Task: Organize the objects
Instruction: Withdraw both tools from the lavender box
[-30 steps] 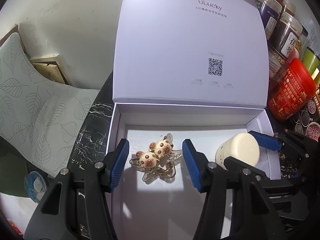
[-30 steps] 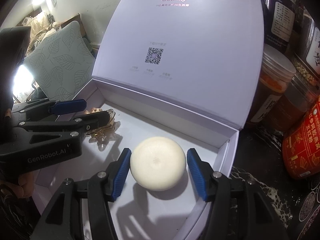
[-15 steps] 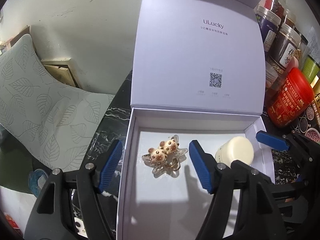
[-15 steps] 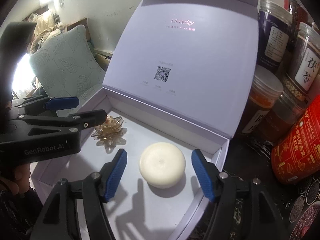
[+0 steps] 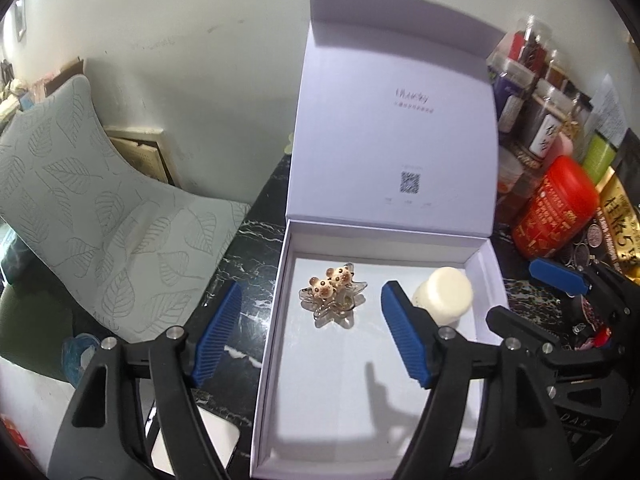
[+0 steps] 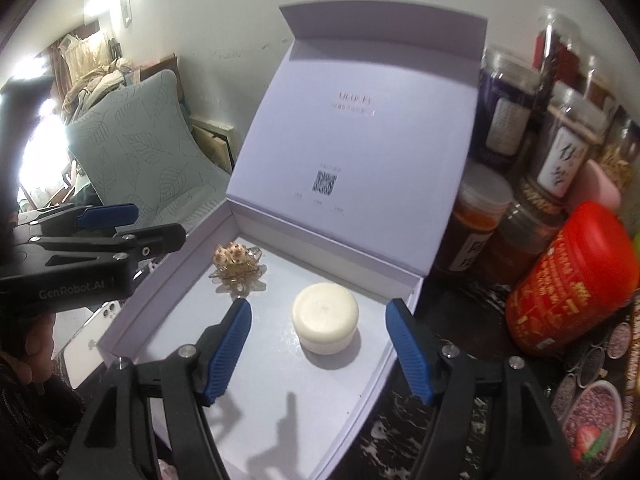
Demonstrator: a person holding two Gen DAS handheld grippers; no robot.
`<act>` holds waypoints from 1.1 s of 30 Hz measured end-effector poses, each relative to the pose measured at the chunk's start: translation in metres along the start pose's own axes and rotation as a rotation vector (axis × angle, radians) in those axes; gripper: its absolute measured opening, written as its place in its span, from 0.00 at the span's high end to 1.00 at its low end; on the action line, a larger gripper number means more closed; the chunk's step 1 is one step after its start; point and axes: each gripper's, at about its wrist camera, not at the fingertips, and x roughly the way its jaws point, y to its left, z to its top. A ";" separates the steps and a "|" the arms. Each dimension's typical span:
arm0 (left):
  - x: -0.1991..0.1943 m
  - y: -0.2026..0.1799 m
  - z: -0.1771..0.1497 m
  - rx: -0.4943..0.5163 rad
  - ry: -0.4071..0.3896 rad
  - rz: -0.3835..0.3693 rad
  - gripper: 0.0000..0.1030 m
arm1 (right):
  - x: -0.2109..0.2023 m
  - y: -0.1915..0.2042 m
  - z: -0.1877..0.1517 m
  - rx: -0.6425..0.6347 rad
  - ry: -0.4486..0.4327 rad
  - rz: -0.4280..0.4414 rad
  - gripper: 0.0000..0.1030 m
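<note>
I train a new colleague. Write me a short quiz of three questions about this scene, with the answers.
1. True or false: the round cream jar stands inside the white box.
2. Which lies closer to the left gripper: A the jar, B the hair clip?
3. Fill in: the box lid is ____.

Key: 1 true; 2 B; 3 open. Both grippers, the right one too, have just been opening and hold nothing.
</note>
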 end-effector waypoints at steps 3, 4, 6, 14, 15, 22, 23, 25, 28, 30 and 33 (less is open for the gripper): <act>-0.016 0.002 -0.002 0.003 -0.030 0.009 0.25 | -0.013 0.005 0.003 -0.006 -0.017 -0.006 0.31; -0.020 0.002 -0.003 0.004 -0.037 0.012 0.25 | -0.017 0.007 0.004 -0.008 -0.024 -0.010 0.31; -0.031 0.000 -0.004 0.005 -0.050 0.017 0.24 | -0.025 0.011 0.005 -0.012 -0.035 -0.018 0.30; -0.069 -0.001 -0.015 0.004 -0.094 0.025 0.19 | -0.054 0.021 0.000 -0.022 -0.067 -0.030 0.27; -0.074 -0.001 -0.017 0.005 -0.099 0.029 0.18 | -0.057 0.022 -0.001 -0.025 -0.071 -0.031 0.27; -0.100 0.002 -0.025 -0.005 -0.130 0.041 0.13 | -0.076 0.030 -0.009 -0.034 -0.087 -0.028 0.25; -0.104 0.003 -0.027 -0.008 -0.137 0.044 0.13 | -0.077 0.030 -0.010 -0.035 -0.089 -0.027 0.25; -0.110 0.003 -0.029 -0.009 -0.140 0.048 0.12 | -0.082 0.031 -0.013 -0.034 -0.093 -0.025 0.25; -0.122 0.001 -0.034 -0.008 -0.155 0.053 0.11 | -0.089 0.032 -0.018 -0.030 -0.095 -0.040 0.25; -0.129 -0.001 -0.038 -0.001 -0.164 0.060 0.08 | -0.094 0.033 -0.022 -0.032 -0.099 -0.036 0.24; -0.137 -0.005 -0.044 0.009 -0.179 0.068 0.07 | -0.101 0.035 -0.027 -0.039 -0.103 -0.034 0.23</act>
